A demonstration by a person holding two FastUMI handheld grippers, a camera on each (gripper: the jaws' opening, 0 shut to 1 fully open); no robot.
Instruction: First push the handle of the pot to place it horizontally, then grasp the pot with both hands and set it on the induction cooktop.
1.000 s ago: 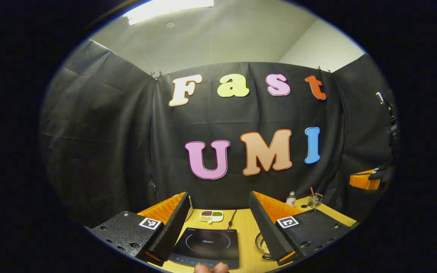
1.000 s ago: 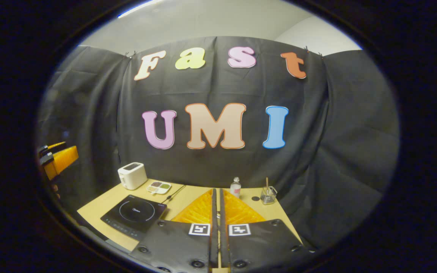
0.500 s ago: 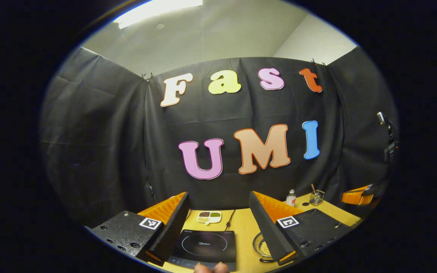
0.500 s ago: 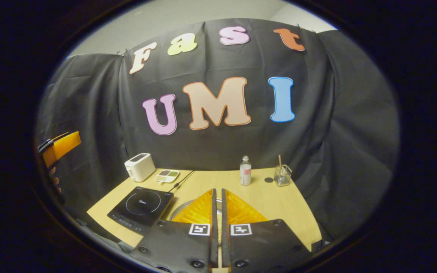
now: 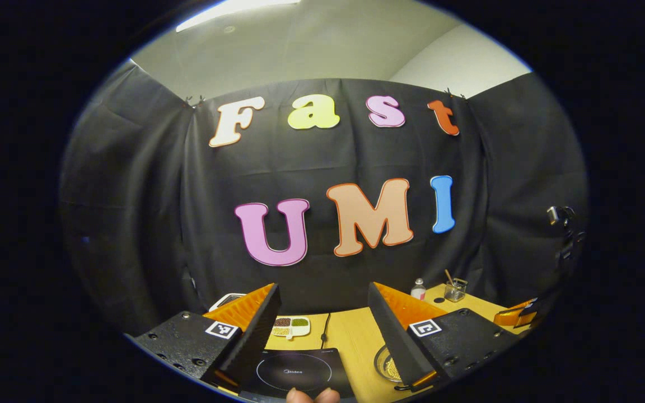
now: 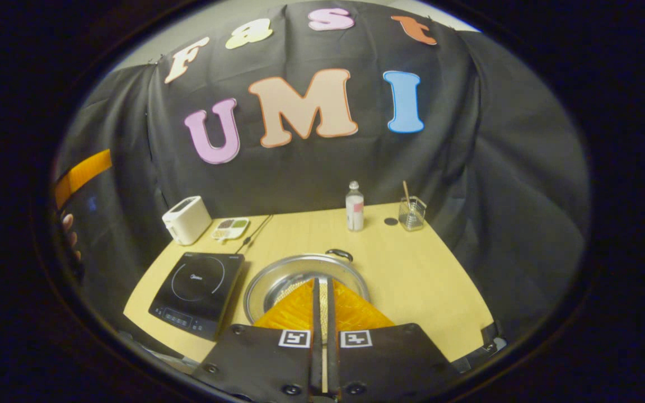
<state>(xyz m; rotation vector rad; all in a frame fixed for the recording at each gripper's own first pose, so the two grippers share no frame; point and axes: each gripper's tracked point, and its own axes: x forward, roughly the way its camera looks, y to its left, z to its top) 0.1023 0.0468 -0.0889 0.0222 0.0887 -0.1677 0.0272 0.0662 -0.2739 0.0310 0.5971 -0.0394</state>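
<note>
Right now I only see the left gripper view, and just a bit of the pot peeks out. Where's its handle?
Observer: In the right gripper view, the handle sits on the far rim of the pot, toward the bottle.
Operator: What's the white thing hiding behind my finger?
Observer: A toaster, at the table's back left corner, beside the sectioned dish.
Operator: Is the other gripper open?
Observer: No. The right gripper is shut, its fingers together with nothing between them, aimed at the pot.
</note>
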